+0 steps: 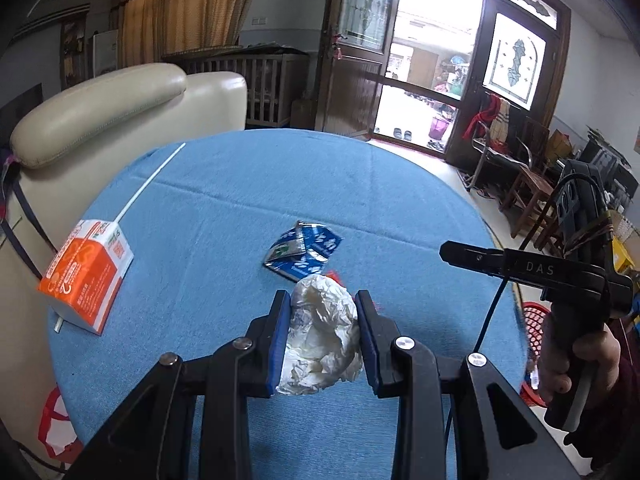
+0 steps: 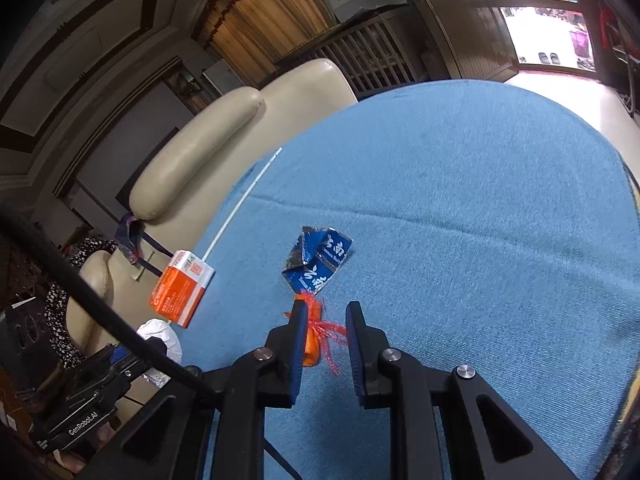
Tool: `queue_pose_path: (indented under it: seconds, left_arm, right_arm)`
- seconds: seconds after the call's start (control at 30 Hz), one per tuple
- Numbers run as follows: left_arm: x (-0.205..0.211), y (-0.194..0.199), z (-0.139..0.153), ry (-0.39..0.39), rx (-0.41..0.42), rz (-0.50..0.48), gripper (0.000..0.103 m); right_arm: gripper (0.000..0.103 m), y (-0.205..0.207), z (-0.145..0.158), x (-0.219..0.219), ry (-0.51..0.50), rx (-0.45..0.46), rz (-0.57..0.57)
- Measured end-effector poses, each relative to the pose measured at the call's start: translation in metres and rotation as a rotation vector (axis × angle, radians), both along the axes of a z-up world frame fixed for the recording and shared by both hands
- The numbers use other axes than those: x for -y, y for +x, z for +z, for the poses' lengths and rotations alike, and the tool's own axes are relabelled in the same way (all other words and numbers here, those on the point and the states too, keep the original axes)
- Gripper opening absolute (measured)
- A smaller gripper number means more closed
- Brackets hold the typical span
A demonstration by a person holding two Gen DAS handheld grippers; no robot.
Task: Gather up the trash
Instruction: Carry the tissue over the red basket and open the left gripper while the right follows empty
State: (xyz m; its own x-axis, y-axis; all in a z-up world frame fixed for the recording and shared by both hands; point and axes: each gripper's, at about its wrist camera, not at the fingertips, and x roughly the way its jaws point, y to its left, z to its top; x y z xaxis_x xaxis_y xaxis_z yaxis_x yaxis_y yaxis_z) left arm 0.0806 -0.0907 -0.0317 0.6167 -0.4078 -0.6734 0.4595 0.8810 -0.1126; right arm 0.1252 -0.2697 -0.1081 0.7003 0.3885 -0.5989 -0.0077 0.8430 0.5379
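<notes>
My left gripper (image 1: 323,300) is shut on a crumpled white wrapper (image 1: 324,336), held just above the blue tablecloth (image 1: 240,184). The wrapper also shows at the left of the right wrist view (image 2: 160,336). A flattened blue carton (image 1: 304,250) lies just beyond it, also seen in the right wrist view (image 2: 318,258). My right gripper (image 2: 326,312) is open, its fingers either side of a small orange and red net scrap (image 2: 314,340) on the cloth. An orange and white drink carton (image 1: 86,276) with a long white straw (image 1: 148,182) lies at the table's left edge.
A cream leather armchair (image 1: 112,108) stands close against the table's left side. A red basket (image 1: 534,336) sits on the floor beyond the right edge. Wooden chairs (image 1: 528,184) and an open glass door (image 1: 424,80) lie beyond the table.
</notes>
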Motion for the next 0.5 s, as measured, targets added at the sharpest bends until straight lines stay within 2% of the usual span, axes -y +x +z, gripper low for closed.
queue_pose_path:
  seconds: [0.3, 0.5]
  left_arm:
    - [0.052, -0.033, 0.028, 0.016, 0.028, -0.129, 0.034]
    - [0.112, -0.054, 0.045, 0.016, 0.012, -0.288, 0.034]
  right_arm:
    - [0.022, -0.06, 0.04, 0.042, 0.02, 0.127, -0.076]
    - [0.022, -0.12, 0.057, 0.096, 0.021, 0.19, -0.191]
